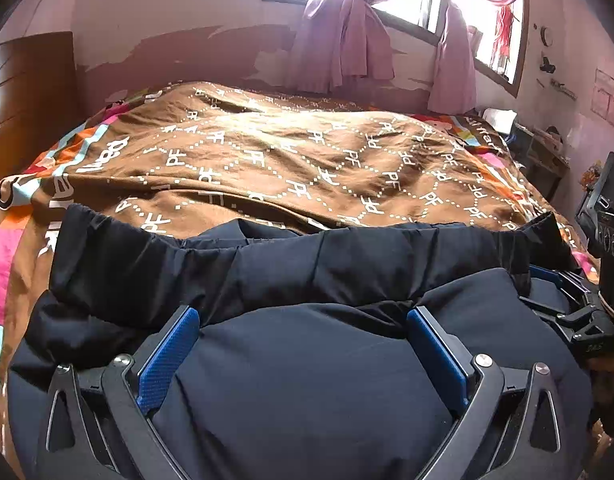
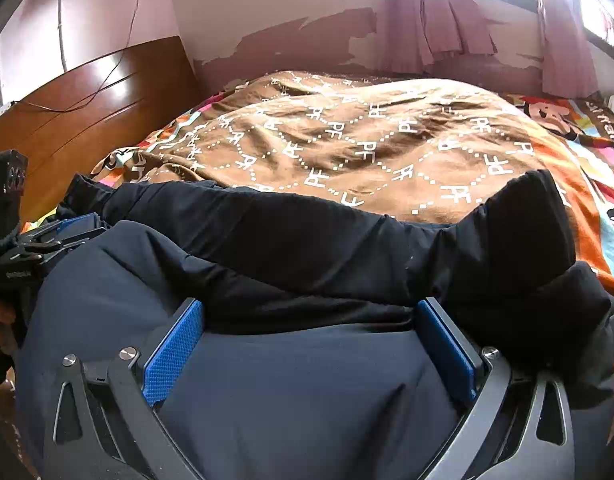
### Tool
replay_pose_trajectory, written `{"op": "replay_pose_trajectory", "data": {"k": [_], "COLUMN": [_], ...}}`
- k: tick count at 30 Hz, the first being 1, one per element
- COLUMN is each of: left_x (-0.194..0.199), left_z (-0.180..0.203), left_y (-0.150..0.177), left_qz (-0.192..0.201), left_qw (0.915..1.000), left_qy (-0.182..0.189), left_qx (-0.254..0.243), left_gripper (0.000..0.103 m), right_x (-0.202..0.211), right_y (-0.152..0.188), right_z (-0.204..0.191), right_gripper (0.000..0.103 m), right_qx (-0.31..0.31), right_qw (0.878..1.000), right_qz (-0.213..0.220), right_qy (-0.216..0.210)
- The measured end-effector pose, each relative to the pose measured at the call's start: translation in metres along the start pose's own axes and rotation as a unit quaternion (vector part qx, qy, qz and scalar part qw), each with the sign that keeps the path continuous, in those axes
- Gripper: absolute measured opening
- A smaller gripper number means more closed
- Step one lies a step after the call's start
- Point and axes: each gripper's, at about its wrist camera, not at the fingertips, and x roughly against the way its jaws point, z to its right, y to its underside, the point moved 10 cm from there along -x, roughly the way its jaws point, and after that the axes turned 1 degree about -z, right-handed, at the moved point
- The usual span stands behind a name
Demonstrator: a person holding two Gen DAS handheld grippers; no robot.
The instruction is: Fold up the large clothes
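Two blue-padded grippers, the left gripper [image 1: 303, 352] and the right gripper [image 2: 311, 344], rest side by side with jaws spread wide, gripping nothing, on the bulky dark navy padded jacket [image 1: 307, 380] lying on the brown patterned bed quilt [image 1: 287, 152], seemingly pressing its fold flat.

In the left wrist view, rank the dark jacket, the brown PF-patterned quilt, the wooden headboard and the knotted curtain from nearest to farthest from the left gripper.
1. dark jacket, between the left gripper fingers.
2. brown quilt, ahead across the bed.
3. wooden headboard, far left.
4. knotted curtain, at the window on the back wall.
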Motion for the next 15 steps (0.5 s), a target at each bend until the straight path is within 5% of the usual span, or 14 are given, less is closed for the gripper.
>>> {"op": "replay_pose_trajectory", "data": {"k": [15], "left_x": [0.099], "left_z": [-0.063], "left_y": [0.016], "left_qz": [0.033], "left_qw": [0.9984], "left_qy": [-0.027], "left_qx": [0.037], "left_gripper": [0.103], "right_x": [0.102], "right_y": [0.014], "right_z": [0.057], "right_gripper": [0.102], "right_qx": [0.015], "right_qw": [0.994], "right_qz": [0.056], "right_qy": [0.094]}}
